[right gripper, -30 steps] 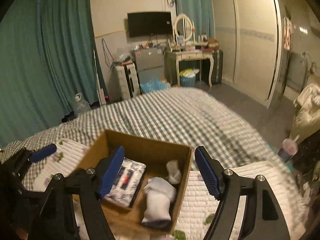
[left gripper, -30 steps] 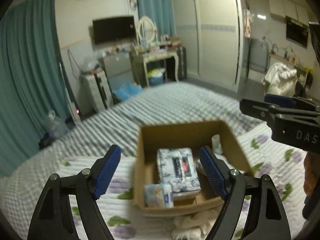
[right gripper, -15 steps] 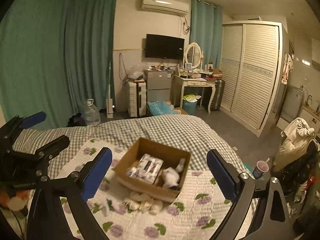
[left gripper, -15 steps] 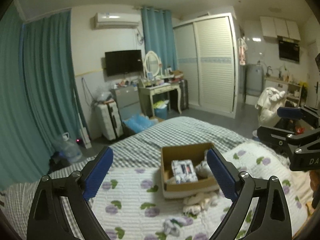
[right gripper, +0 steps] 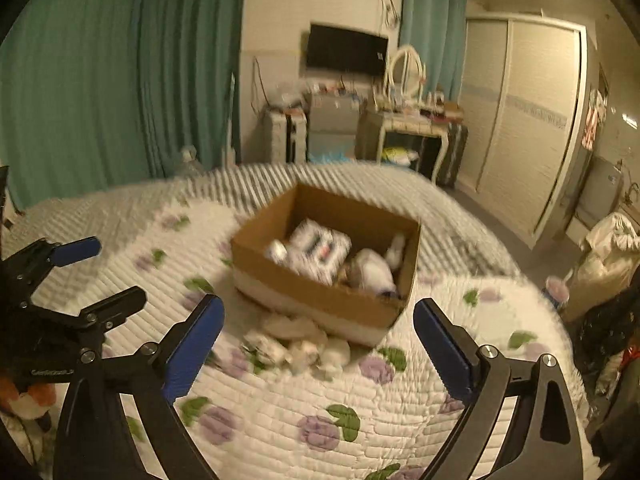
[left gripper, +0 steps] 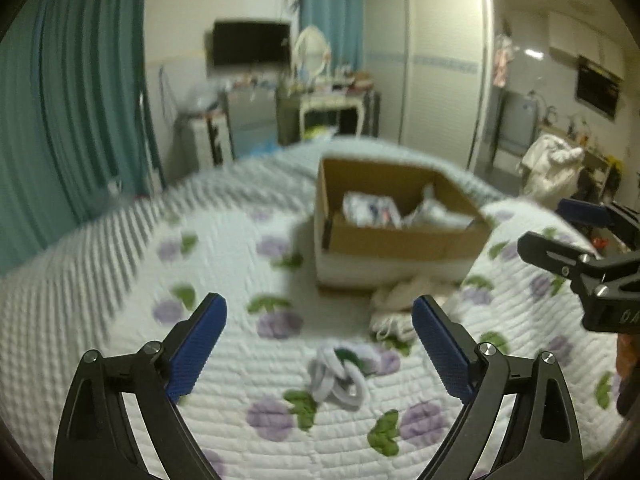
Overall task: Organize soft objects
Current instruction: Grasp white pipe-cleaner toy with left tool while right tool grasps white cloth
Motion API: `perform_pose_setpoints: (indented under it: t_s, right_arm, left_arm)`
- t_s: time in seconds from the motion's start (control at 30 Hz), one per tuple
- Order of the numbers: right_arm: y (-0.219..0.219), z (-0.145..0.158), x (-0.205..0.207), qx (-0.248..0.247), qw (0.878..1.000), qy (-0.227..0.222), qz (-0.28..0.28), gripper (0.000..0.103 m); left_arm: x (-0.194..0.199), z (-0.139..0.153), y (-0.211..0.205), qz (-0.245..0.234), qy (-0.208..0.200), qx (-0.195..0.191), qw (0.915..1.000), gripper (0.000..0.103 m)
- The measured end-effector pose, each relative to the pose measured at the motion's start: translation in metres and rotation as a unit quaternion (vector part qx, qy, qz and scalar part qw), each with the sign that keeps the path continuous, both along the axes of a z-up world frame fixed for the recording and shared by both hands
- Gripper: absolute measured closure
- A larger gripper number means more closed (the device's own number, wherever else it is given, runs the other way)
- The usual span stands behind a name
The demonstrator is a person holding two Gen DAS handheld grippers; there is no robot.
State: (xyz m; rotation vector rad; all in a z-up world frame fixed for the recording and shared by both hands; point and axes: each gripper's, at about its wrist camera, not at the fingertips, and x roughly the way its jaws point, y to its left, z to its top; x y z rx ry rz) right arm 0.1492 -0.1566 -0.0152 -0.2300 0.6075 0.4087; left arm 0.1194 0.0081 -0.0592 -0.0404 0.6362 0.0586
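A cardboard box sits on the floral quilt, holding a tissue pack and white soft items. A pale grey sock bundle lies on the quilt just ahead of my open, empty left gripper. White and cream socks lie heaped against the box's near side. My right gripper is open and empty above that heap. It also shows at the right edge of the left wrist view.
The quilt covers a bed with a grey checked blanket beyond. Teal curtains, a dressing table, a wardrobe and a TV stand behind. An orange plush toy sits at the lower left.
Both grippers have come down and closer to the bed again after pulling back high half a second ago. The box now looms nearer. Both stay open and empty.
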Motion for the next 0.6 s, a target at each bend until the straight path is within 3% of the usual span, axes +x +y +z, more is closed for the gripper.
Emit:
perform_pose_setpoints:
  t_s: [0.13,0.23,0.27,0.4,0.6]
  right_arm:
    - [0.005,-0.06,0.029,-0.065,0.997,0.028,-0.008,0.013]
    - [0.002,-0.097,0.049,-0.085,0.994,0.066,-0.003,0.024]
    - [0.0,-0.11,0.058,-0.09,0.992,0.086,0.0,0.033]
    - [0.0,-0.138,0.077,-0.1,0.988,0.118,0.012,0.037]
    - [0.006,-0.153,0.096,-0.097,0.986,0.131,0.03,0.045]
  left_arm:
    - [0.017,-0.047,0.0,0.016,0.041,-0.02,0.9988,0.009]
    - [0.023,-0.079,0.003,0.028,0.072,-0.029,0.9966,0.013]
    - [0.023,-0.086,0.006,0.032,0.077,-0.03,0.996,0.013]
    - [0.024,-0.105,0.006,0.026,0.096,-0.037,0.9944,0.013]
    - [0.033,-0.116,-0.003,0.014,0.1,-0.027,0.9946,0.015]
